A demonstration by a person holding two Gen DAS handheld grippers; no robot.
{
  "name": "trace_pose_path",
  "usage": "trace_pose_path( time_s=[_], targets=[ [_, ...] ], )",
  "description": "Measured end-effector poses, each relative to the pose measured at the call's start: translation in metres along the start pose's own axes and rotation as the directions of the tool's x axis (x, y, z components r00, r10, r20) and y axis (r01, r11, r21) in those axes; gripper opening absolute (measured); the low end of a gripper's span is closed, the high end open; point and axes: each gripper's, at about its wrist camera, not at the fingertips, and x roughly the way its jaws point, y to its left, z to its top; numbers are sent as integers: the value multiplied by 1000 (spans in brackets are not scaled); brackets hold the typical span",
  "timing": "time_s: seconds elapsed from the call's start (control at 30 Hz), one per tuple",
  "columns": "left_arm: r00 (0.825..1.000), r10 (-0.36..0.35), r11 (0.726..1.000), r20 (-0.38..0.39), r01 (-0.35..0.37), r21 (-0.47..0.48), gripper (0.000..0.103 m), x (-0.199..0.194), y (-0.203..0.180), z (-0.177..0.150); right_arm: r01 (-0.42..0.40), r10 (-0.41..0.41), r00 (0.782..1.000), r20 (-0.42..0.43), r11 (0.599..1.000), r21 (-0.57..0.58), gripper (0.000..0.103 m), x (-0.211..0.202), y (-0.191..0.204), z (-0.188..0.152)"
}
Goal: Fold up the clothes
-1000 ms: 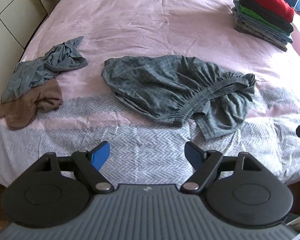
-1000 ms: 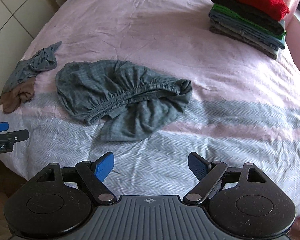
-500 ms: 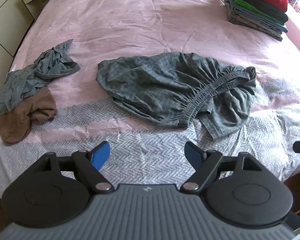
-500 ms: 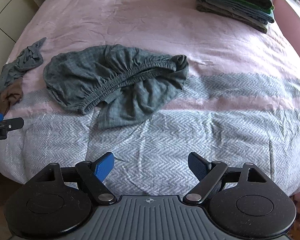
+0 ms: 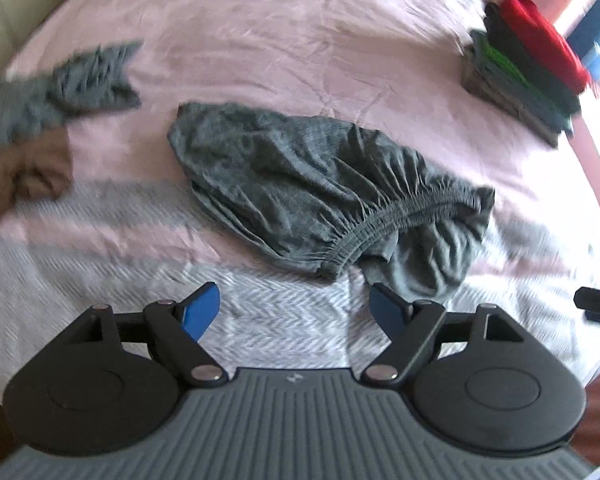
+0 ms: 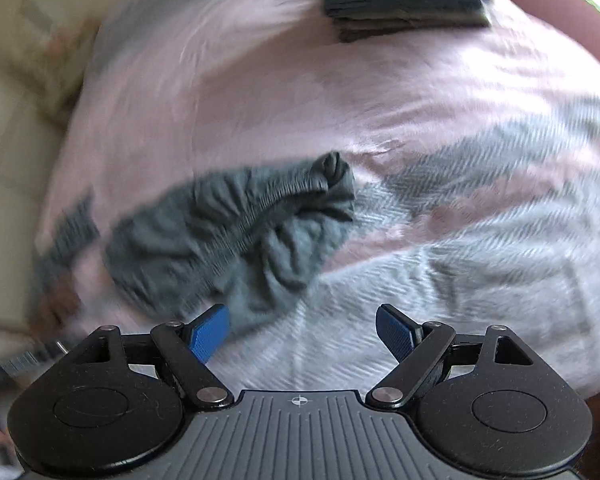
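Both grippers, left (image 5: 294,308) and right (image 6: 302,330), gape empty; shorts (image 5: 320,184) crumpled on bed (image 5: 300,40); red-topped stack (image 5: 528,84) at 2 o'clock, left view only.

Shorts (image 5: 324,184) mid-bed (image 5: 300,40); folded stack (image 5: 528,80) behind right, crumpled clothes (image 5: 52,96) left

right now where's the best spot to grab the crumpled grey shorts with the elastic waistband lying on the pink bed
Grip the crumpled grey shorts at the gathered elastic waistband, coming in low from the near bed edge. The band forms a thick raised ridge facing the open left gripper, firmer than the thin loose leg fabric. The open right gripper could probably take the band's far end, so the shorts lift flat.
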Motion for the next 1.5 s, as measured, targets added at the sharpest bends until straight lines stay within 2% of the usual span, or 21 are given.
trace_pose_path(
  time_s=[0.07, 0.13, 0.23, 0.27, 0.3, 0.4, 0.47, 0.6, 0.73, 0.77, 0.8, 0.93, 0.97, 1.03, 1.1, 1.13, 1.17, 1.23, 1.3, 1.4, 1.5],
  targets=[
    [999, -31, 996, -22, 29, -87, 79, 18, 9, -1, -84, 83, 996, 13, 988, 126, 84, 13, -19, 11],
    [997, -70, 981, -33, 63, -183, 79, 38, 18, -3, -158, 155, 987, 31, 959, 234, 84, 29, -36, 22],
    [989, -144, 931, -23, 128, -342, 78, 70, 30, -8, -232, 228, 972, 51, 913, 336, 83, 59, -54, 38],
    [986, -167, 908, -14, 148, -392, 78, 80, 33, -10, -255, 252, 966, 59, 894, 369, 72, 69, -60, 43],
    [983, -184, 888, -5, 164, -429, 78, 89, 35, -11, -278, 275, 959, 68, 873, 402, 66, 80, -66, 48],
    [974, -225, 830, 28, 207, -518, 78, 113, 37, -13, -336, 332, 938, 100, 801, 495, 63, 109, -80, 61],
    [971, -233, 804, 44, 218, -553, 78, 124, 36, -13, -370, 366, 922, 123, 745, 555, 63, 129, -86, 67],
    [971, -233, 768, 60, 221, -601, 78, 142, 39, -14, -373, 365, 920, 142, 705, 604, 63, 159, -93, 74],
    [968, -238, 731, 79, 232, -641, 78, 154, 44, -15, -356, 348, 927, 140, 700, 619, 61, 182, -97, 79],
    [967, -242, 722, 85, 238, -650, 78, 155, 46, -15, -346, 338, 931, 136, 703, 621, 52, 186, -98, 80],
    [965, -246, 716, 88, 242, -655, 78, 157, 48, -15, -339, 330, 934, 134, 704, 624, 48, 190, -99, 80],
    [961, -262, 705, 84, 251, -663, 74, 161, 53, -11, -324, 300, 942, 149, 696, 641, 47, 201, -108, 81],
    [961, -264, 703, 83, 251, -665, 69, 163, 54, -10, -320, 292, 944, 154, 695, 644, 42, 202, -110, 81],
    [959, -272, 696, 83, 256, -671, 50, 166, 57, -7, -312, 282, 947, 153, 701, 641, 25, 205, -112, 82],
    [952, -297, 686, 77, 269, -677, 13, 169, 60, -4, -310, 283, 948, 142, 734, 604, 20, 200, -106, 86],
    [944, -318, 677, 83, 288, -678, 9, 168, 62, -3, -307, 279, 950, 141, 756, 578, 17, 194, -102, 88],
    [936, -340, 667, 93, 310, -678, 4, 166, 63, -2, -295, 265, 955, 135, 782, 549, 7, 187, -97, 91],
    [912, -384, 653, 146, 380, -655, 3, 151, 67, 4, -284, 250, 959, 135, 834, 472, 6, 166, -80, 99],
    [887, -408, 657, 216, 450, -605, 2, 126, 70, 17, -306, 261, 951, 167, 875, 375, 6, 141, -59, 111],
    [852, -418, 663, 316, 524, -535, 2, 86, 82, 48, -353, 305, 932, 197, 890, 289, 6, 116, -25, 135],
    [812, -420, 659, 404, 580, -479, 2, 54, 95, 88, -406, 365, 911, 195, 877, 256, 6, 110, 15, 168]
  ],
)
